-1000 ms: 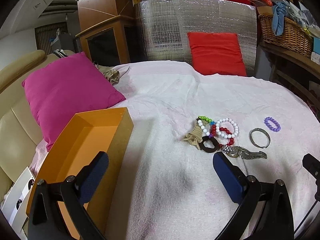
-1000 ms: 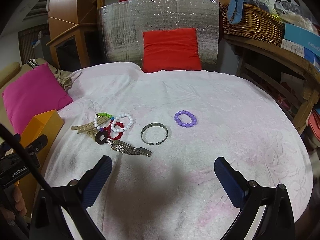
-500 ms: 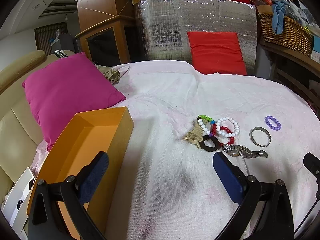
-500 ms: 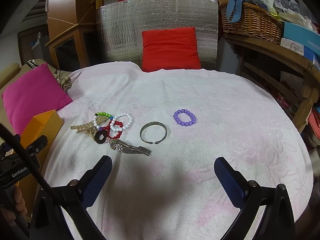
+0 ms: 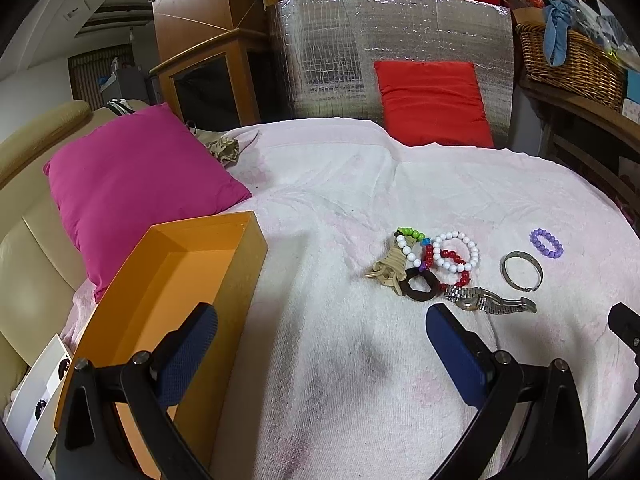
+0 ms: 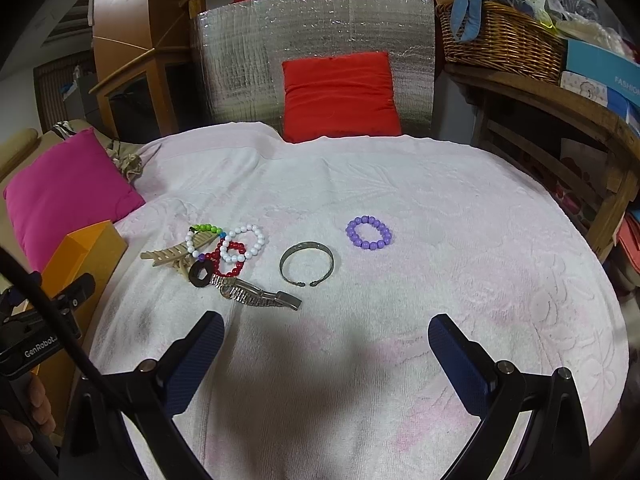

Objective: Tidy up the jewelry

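Jewelry lies on a white towel: a purple bead bracelet (image 6: 369, 233), a metal bangle (image 6: 306, 263), a metal watch (image 6: 260, 295), a white bead bracelet (image 6: 244, 242), a red bead bracelet (image 6: 229, 258), a dark ring (image 6: 200, 274), a beige hair clip (image 6: 168, 257) and a multicolour bead string (image 6: 205, 233). The same pile (image 5: 432, 264) shows in the left wrist view, with the bangle (image 5: 521, 271) and purple bracelet (image 5: 546, 242). An open orange box (image 5: 168, 300) stands at the left. My left gripper (image 5: 320, 356) is open and empty between box and pile. My right gripper (image 6: 326, 360) is open and empty, short of the jewelry.
A pink cushion (image 5: 136, 192) lies behind the orange box. A red cushion (image 6: 340, 96) leans on a silver foil panel (image 6: 312, 48) at the back. A wicker basket (image 6: 500, 40) sits on a wooden shelf at the right. The towel's edge drops off at the right.
Both grippers have shifted very slightly; the jewelry sits a touch higher in both views. Nothing was taken hold of or moved.
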The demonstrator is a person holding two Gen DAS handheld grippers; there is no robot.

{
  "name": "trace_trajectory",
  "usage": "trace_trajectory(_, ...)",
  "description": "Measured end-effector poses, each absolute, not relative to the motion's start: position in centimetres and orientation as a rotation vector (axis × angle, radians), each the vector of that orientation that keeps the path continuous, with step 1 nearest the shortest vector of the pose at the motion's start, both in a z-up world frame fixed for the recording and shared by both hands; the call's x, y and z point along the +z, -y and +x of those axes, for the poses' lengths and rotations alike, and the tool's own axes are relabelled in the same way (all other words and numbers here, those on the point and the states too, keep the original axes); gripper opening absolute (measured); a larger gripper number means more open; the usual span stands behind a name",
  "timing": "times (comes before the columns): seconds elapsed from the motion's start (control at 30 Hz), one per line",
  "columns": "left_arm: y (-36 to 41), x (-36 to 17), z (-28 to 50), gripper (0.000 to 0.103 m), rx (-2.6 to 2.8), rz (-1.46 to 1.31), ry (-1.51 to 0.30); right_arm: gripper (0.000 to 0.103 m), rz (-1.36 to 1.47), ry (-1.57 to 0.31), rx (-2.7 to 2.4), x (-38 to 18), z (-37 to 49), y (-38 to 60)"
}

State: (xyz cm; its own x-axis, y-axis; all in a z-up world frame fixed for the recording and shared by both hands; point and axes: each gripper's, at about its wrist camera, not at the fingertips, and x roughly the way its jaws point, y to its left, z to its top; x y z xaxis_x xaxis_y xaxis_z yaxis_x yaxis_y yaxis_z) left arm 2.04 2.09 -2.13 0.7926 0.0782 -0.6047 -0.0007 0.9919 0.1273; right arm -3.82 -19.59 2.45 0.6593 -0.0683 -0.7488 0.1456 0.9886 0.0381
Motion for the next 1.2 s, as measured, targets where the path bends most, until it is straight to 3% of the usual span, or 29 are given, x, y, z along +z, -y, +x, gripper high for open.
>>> trace_trajectory(0.63,-1.9,-2.5,2.5,0.103,0.025,0.118,-0.676,0.103,0.113,-0.841,-0.140,2.7,-3.6,20.7)
trace_trajectory(1.0,-1.0,-3.8,5.3,0.103,-0.171,-0.044,-0.777,0.103,0.225,-0.853,-0.175,3.5,-1.3,26.3)
trace_trajectory(1.2,2.1,-4.6,6.7,0.103,-0.273,-0.045,-0.802,0.095,0.385,-0.940,-0.102,1.9,0.7,29.4)
